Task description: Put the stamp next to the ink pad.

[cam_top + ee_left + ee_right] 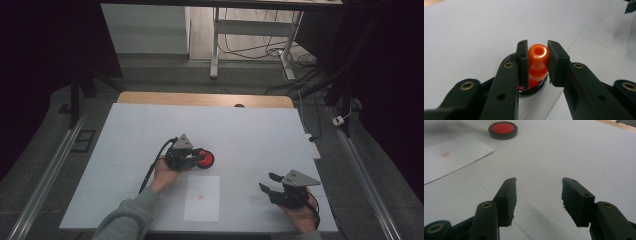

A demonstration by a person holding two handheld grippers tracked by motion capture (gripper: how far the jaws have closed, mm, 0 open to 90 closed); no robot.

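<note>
An orange knob-shaped stamp (538,58) stands upright between the jaws of my left gripper (537,50), which is shut on its neck. Right under it lies a round black ink pad with a red face (532,92). In the high view my left gripper (196,155) sits mid-table with the ink pad (207,160) at its tip. My right gripper (266,181) rests near the front right, open, with nothing between its jaws (539,181). A white paper sheet (202,198) with a small red stamp mark (445,154) lies between the two hands.
A white sheet covers the table (250,130), with a wooden edge (205,98) at the far side. The ink pad (503,130) lies far ahead of the right jaws, the paper (449,162) to their left. Desk legs and cables (280,50) stand beyond.
</note>
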